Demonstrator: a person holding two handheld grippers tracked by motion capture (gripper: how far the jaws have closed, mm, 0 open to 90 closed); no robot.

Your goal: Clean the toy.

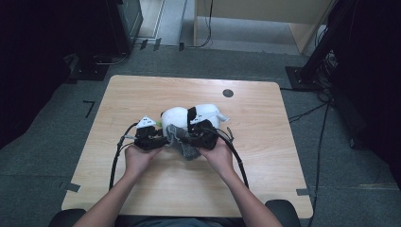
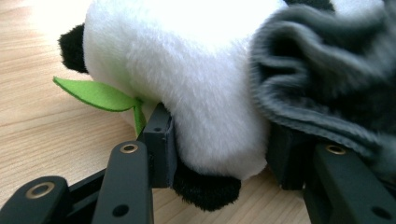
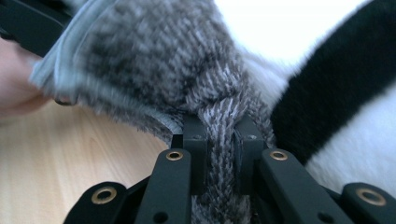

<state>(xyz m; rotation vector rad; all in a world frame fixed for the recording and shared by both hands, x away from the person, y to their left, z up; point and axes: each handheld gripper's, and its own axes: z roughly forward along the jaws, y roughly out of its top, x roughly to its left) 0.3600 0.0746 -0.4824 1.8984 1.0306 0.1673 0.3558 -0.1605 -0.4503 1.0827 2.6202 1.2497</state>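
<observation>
A black-and-white panda plush (image 1: 177, 116) lies in the middle of the wooden table (image 1: 189, 189), with a grey knit garment (image 1: 182, 142) bunched against its near side. My left gripper (image 1: 158, 140) is at the plush's left. In the left gripper view its jaws press on both sides of a white lobe of the panda (image 2: 187, 84), so the left gripper (image 2: 219, 140) is shut on it, and the grey knit (image 2: 327, 70) drapes over the right-hand jaw. A green felt leaf (image 2: 93, 93) sticks out beside the other jaw. My right gripper (image 3: 222, 135) is shut on a twisted fold of the grey knit (image 3: 163, 60), close to the panda's black band (image 3: 336, 79).
A small dark round grommet (image 1: 228, 93) sits in the table's far right part. Cables trail from both grippers toward the near edge. A hand (image 3: 14, 84) shows behind the knit in the right gripper view. Dark equipment and stands surround the table on the floor.
</observation>
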